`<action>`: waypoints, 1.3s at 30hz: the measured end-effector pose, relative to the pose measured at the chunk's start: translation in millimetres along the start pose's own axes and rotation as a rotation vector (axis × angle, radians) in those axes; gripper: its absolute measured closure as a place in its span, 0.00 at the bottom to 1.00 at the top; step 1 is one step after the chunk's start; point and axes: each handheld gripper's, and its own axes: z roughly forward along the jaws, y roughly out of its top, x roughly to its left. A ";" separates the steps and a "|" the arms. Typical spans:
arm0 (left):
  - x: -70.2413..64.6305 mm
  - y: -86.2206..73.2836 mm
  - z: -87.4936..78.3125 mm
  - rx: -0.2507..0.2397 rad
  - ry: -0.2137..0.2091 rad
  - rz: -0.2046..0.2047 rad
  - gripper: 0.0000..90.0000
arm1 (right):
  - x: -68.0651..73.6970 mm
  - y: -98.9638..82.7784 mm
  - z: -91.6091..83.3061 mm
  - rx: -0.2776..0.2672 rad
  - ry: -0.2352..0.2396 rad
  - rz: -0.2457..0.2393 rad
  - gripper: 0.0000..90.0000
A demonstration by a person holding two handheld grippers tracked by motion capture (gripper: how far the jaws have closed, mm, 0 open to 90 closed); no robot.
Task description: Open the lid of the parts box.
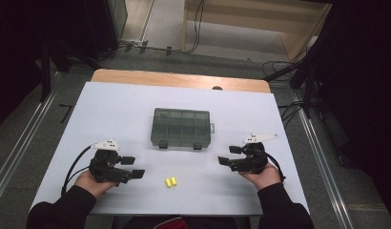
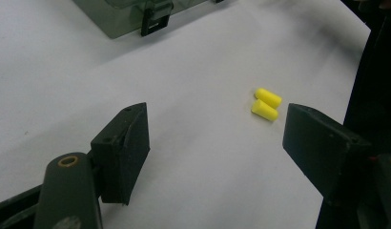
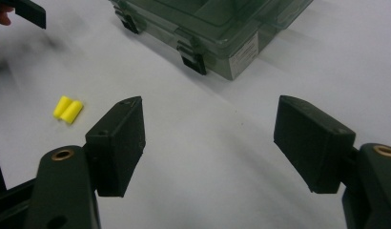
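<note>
Two small yellow foam earplugs lie side by side just in front of the closed smoky-green plastic compartment box; left gripper and right gripper flank them, both spread wide and empty, seemingly ready for pickup.

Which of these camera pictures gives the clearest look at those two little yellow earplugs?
The left gripper view: the earplugs lie close, side by side and touching on the white table. The right gripper view shows them smaller, off to one side. The high view shows only a tiny yellow speck.
</note>
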 end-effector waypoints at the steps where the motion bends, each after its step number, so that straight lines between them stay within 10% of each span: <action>1: 0.0 0.1 -0.1 0.001 0.003 -0.001 0.27 | -0.2 1.4 0.3 0.001 -0.002 0.001 0.28; 39: 1.6 0.3 -1.8 -0.004 0.000 -0.007 0.27 | -9.6 40.0 21.9 0.010 -0.019 -0.034 0.31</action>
